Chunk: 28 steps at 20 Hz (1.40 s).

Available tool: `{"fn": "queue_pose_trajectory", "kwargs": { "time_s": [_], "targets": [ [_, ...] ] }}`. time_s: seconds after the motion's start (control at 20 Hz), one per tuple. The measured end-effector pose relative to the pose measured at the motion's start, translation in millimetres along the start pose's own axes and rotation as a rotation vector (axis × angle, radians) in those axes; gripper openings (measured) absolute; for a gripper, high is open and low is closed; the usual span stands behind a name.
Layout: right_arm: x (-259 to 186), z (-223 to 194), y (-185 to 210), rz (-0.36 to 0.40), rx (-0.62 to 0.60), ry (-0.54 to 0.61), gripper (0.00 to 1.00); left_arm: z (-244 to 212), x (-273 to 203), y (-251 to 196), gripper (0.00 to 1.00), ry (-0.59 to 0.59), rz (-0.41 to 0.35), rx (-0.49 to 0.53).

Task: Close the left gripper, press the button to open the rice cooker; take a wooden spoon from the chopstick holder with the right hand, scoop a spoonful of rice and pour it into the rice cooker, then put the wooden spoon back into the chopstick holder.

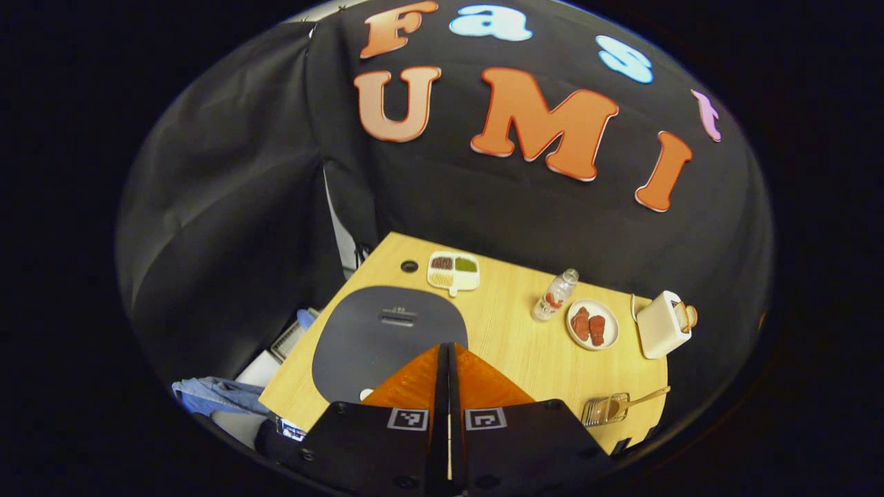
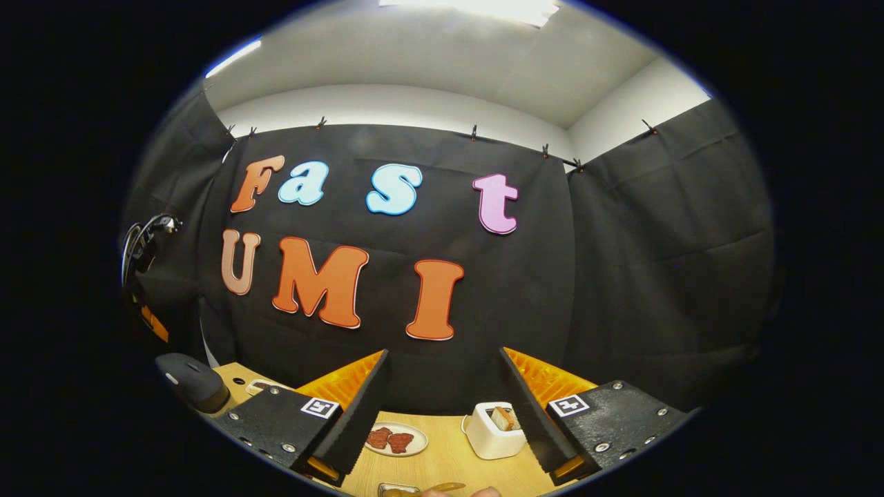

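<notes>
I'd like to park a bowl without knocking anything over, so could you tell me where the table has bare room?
The widest bare wood lies mid-table, between the rice cooker and the bottle with the plate, running forward to the clear holder. The far right is crowded: bottle, plate and toaster sit close together. The divided dish takes the back edge.

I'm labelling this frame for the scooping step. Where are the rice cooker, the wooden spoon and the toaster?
rice cooker [image 1: 387, 338]: left gripper view, middle of its closed grey lid.
wooden spoon [image 1: 649, 397]: left gripper view, its handle.
toaster [image 2: 492, 433]: right gripper view, its white front.
</notes>
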State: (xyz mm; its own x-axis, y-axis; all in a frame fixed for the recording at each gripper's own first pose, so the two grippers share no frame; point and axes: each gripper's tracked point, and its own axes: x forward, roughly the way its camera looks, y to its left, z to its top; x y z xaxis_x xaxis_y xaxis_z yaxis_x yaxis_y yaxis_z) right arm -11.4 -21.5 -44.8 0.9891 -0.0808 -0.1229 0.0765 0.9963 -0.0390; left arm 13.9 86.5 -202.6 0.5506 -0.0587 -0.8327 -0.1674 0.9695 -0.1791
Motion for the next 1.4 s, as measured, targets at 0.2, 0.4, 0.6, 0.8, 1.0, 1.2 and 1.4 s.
{"fn": "queue_pose_trajectory", "kwargs": {
  "time_s": [0.2,0.4,0.6,0.8,1.0,1.2,1.4],
  "targets": [
    [-2.6,-7.8,-5.8,-0.018,-0.005,0.027,0.96,-21.0,20.8,16.2,0.06,0.162,0.017,-0.035],
    [-6.3,-18.5,-10.4,-0.038,0.002,0.061,0.97,-49.7,38.8,17.1,0.05,0.324,-0.053,-0.121],
    [-9.4,-30.5,-17.1,-0.065,-0.002,0.101,0.95,-71.7,58.6,38.1,0.06,0.417,-0.03,-0.187],
    [-12.9,-38.4,-17.5,-0.074,-0.011,0.122,0.94,-86.5,67.3,55.6,0.06,0.466,0.008,-0.231],
    [-14.5,-45.2,-15.5,-0.079,-0.032,0.146,0.94,-96.4,84.5,61.6,0.06,0.464,-0.002,-0.26],
    [-15.4,-54.6,-12.3,-0.076,-0.037,0.177,0.94,-102.3,82.0,64.2,0.07,0.462,-0.019,-0.273],
    [-16.0,-58.5,-6.2,-0.062,-0.007,0.189,0.94,-103.6,82.4,64.3,0.07,0.393,-0.003,-0.217]
  ]
}}
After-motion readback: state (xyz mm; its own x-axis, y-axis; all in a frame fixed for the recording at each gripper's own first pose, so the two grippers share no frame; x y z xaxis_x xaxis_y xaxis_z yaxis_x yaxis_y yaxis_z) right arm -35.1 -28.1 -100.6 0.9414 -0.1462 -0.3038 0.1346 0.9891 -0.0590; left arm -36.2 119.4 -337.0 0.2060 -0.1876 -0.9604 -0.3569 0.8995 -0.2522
